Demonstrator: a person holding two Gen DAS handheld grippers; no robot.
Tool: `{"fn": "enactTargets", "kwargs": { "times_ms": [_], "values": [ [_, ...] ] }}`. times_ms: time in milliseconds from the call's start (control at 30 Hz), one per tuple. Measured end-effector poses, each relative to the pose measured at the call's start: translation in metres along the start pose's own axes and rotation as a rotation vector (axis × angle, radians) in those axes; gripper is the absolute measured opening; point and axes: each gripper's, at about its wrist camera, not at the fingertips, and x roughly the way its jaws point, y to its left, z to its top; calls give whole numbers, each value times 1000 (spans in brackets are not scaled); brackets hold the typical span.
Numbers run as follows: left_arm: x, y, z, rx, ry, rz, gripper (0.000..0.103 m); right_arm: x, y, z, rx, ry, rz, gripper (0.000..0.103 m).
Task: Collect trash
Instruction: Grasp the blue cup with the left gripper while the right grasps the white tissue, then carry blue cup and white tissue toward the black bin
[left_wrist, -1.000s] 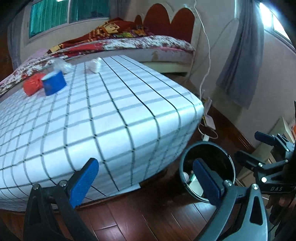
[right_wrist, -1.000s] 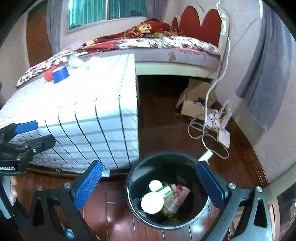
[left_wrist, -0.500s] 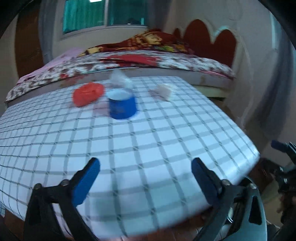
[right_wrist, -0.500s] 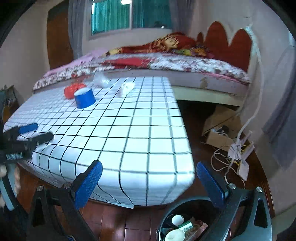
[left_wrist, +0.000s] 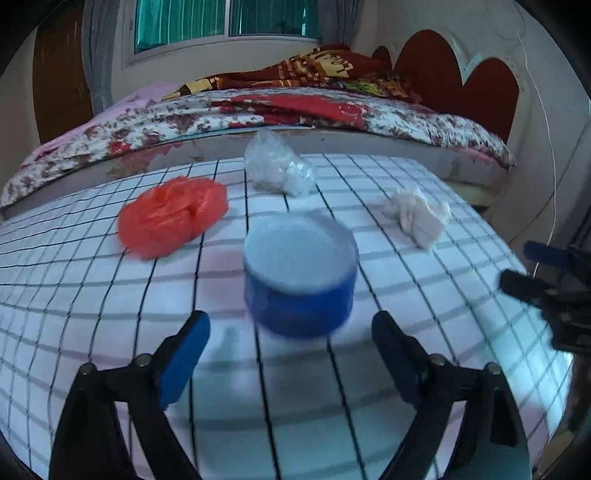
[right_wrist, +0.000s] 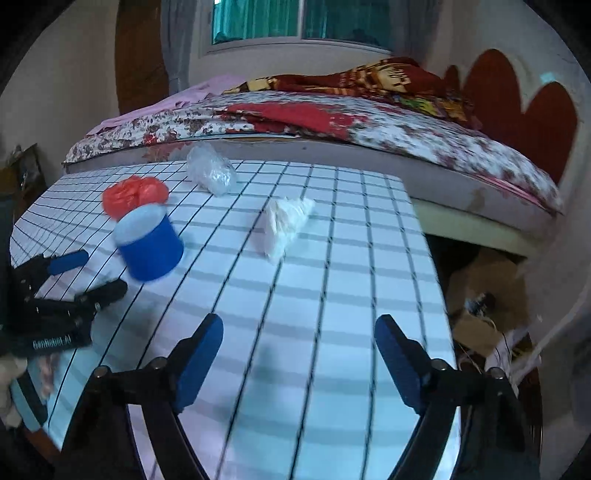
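Trash lies on a table with a white checked cloth (left_wrist: 424, 306) (right_wrist: 332, 295): a blue cup (left_wrist: 300, 275) (right_wrist: 147, 245), a crumpled red bag (left_wrist: 171, 214) (right_wrist: 133, 195), a clear plastic bag (left_wrist: 277, 168) (right_wrist: 211, 172) and a white tissue wad (left_wrist: 419, 216) (right_wrist: 286, 223). My left gripper (left_wrist: 290, 345) hovers just short of the blue cup, its jaws closing with nothing between them. My right gripper (right_wrist: 298, 354) hangs over bare cloth well short of the tissue, jaws also closing on nothing. Each gripper shows at the edge of the other's view.
A bed (left_wrist: 332, 110) (right_wrist: 369, 125) with a floral cover and red blanket runs behind the table. On the floor to the right sit a cardboard box (right_wrist: 487, 295) and cables (right_wrist: 517, 354). A hand (right_wrist: 9, 384) holds the left gripper.
Both grippers swung away from the black bin on the floor and moved in over the table; the bin has left view. The trash items loom larger, and both pairs of jaws have narrowed a little.
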Motion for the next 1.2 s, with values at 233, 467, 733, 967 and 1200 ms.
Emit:
{"fn": "enactTargets", "kwargs": {
  "times_ms": [233, 467, 733, 967, 1200],
  "values": [
    [28, -8, 19, 15, 50, -27, 82, 70, -3, 44, 42, 70, 37, 77],
    [37, -2, 23, -9, 81, -33, 78, 100, -4, 55, 109, 126, 110, 28],
    [1, -9, 11, 34, 2, -23, 77, 44, 10, 31, 11, 35, 84, 26],
    [-45, -28, -9, 83, -48, -13, 77, -12, 9, 0, 5, -17, 77, 26],
    [-89, -38, -40, 95, -91, -5, 77, -77, 10, -35, 25, -86, 72, 26]
  ]
}}
